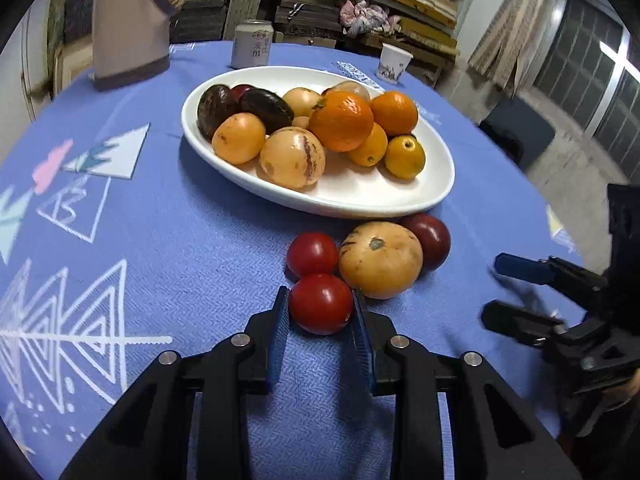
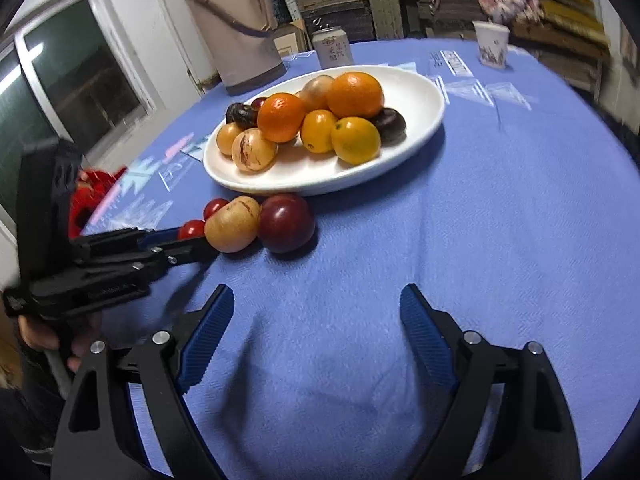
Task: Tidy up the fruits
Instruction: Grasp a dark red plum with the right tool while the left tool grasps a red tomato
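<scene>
The red tomato [image 1: 321, 304] is seen low in the centre of the left wrist frame, set between the two blue ribbed pads of the left tool [image 1: 321, 316], whose fingers are closed against its sides while it rests on the tabletop [image 1: 200, 248]. Just above it a second red tomato [image 1: 312, 255] is seen, touching a large, smooth, yellow-tan melon-like fruit [image 1: 380, 259] with faint purple streaks; a dark red plum [image 1: 430, 240] is tucked behind that fruit, at the plate's near rim. The white oval plate [image 1: 400, 196], glossy and shallow, is seen in the upper middle of the frame, heaped with round oranges [image 1: 341, 120], smaller yellow citrus [image 1: 404, 157], streaked tan fruits [image 1: 292, 158] and dark wrinkled passion fruits [image 1: 266, 109]. The tabletop is covered by a blue woven cloth printed with white triangles. In the right wrist frame the right tool [image 2: 316, 312] is shown at the bottom with its fingers spread wide apart over bare cloth, nothing held between them, well short of the fruit cluster. Toward the top of the frames a metal can [image 1: 253, 44], a paper cup [image 1: 394, 62] and a beige thermos jug [image 1: 130, 24] are seen on the far side.
</scene>
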Demonstrator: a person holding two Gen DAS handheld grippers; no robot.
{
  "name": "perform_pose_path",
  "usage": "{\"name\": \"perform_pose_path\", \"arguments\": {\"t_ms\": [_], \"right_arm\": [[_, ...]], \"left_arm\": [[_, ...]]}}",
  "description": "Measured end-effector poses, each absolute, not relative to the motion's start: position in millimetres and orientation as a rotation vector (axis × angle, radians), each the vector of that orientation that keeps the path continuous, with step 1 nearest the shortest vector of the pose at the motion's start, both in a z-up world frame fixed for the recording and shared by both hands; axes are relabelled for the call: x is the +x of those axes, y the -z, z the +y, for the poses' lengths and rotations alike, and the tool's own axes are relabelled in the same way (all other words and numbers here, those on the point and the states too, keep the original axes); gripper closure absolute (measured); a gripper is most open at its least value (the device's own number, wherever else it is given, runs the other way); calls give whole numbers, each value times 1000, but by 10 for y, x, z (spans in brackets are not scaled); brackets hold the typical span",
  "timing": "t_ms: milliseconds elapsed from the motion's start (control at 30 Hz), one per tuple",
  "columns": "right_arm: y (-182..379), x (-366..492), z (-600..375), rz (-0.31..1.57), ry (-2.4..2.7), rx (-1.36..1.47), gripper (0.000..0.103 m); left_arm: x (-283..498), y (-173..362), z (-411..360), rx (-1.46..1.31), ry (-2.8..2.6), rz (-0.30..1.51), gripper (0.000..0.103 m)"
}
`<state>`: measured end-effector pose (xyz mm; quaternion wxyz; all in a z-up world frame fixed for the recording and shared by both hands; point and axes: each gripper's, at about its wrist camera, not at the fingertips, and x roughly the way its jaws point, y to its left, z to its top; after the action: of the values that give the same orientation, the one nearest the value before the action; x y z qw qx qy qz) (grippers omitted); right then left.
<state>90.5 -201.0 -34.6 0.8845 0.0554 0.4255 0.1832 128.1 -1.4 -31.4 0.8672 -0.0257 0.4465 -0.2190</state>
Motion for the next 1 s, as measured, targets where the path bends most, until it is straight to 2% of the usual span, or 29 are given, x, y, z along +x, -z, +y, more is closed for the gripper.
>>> {"name": "perform_pose_path", "arguments": {"t_ms": [167, 267, 567, 733, 833, 900, 1000], "right_arm": [[361, 1104, -1746, 927, -355, -105, 21], [424, 1176, -1619, 948, -350, -217, 29], [377, 1394, -1463, 925, -405, -188, 40], [375, 1427, -1358, 923, -449, -198, 41], [370, 1433, -1317, 923, -473, -201, 50], [353, 1377, -1294, 917, -464, -218, 67], [299, 1306, -1409, 908, -455, -163, 67]], "left_arm": [[1260, 306, -37, -48, 463, 933, 73], [1251, 305, -47, -44, 462, 932, 73], [1249, 308, -45, -42, 461, 931, 73], [1250, 314, -46, -44, 467, 932, 73], [1251, 318, -37, -58, 473, 934, 73], [1253, 319, -37, -62, 476, 934, 73], [1253, 320, -32, -67, 479, 934, 73]]}}
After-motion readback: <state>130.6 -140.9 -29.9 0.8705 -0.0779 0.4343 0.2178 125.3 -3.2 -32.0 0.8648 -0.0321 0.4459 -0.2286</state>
